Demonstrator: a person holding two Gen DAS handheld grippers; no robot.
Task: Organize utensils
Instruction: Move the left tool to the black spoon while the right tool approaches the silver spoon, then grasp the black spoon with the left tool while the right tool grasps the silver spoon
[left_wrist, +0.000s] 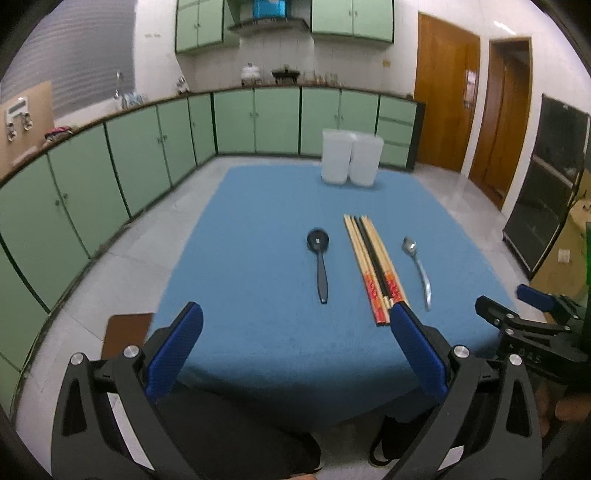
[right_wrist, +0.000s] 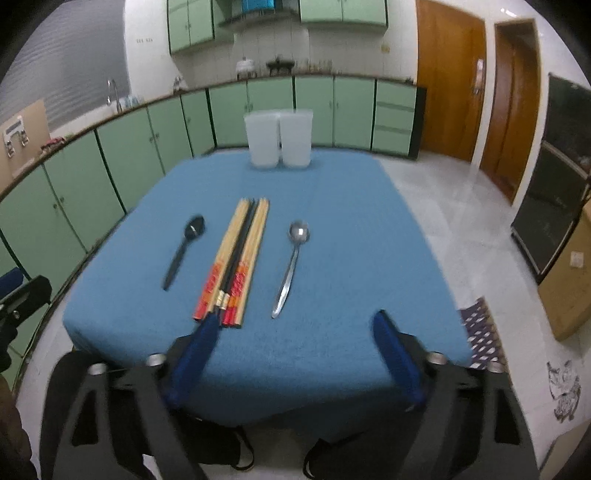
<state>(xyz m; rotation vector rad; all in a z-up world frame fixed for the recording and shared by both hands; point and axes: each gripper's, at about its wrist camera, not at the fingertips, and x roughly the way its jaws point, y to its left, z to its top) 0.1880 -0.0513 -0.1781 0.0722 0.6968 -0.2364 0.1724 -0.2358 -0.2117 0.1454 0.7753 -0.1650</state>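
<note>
On the blue table (left_wrist: 258, 229) lie a black plastic spoon (left_wrist: 320, 264), a bundle of wooden and black chopsticks (left_wrist: 373, 266) and a metal spoon (left_wrist: 419, 269), side by side. Two white translucent containers (left_wrist: 351, 157) stand at the far edge. My left gripper (left_wrist: 295, 314) is open and empty above the near edge. In the right wrist view I see the black spoon (right_wrist: 184, 249), the chopsticks (right_wrist: 236, 258), the metal spoon (right_wrist: 291, 266) and the containers (right_wrist: 279, 140). My right gripper (right_wrist: 295, 321) is open and empty, also at the near edge.
Green kitchen cabinets (left_wrist: 147, 147) run along the left and back walls. Wooden doors (left_wrist: 447, 96) are at the right. The right gripper's body (left_wrist: 532, 317) shows at the right of the left wrist view. A patterned mat (right_wrist: 484, 336) lies on the floor right of the table.
</note>
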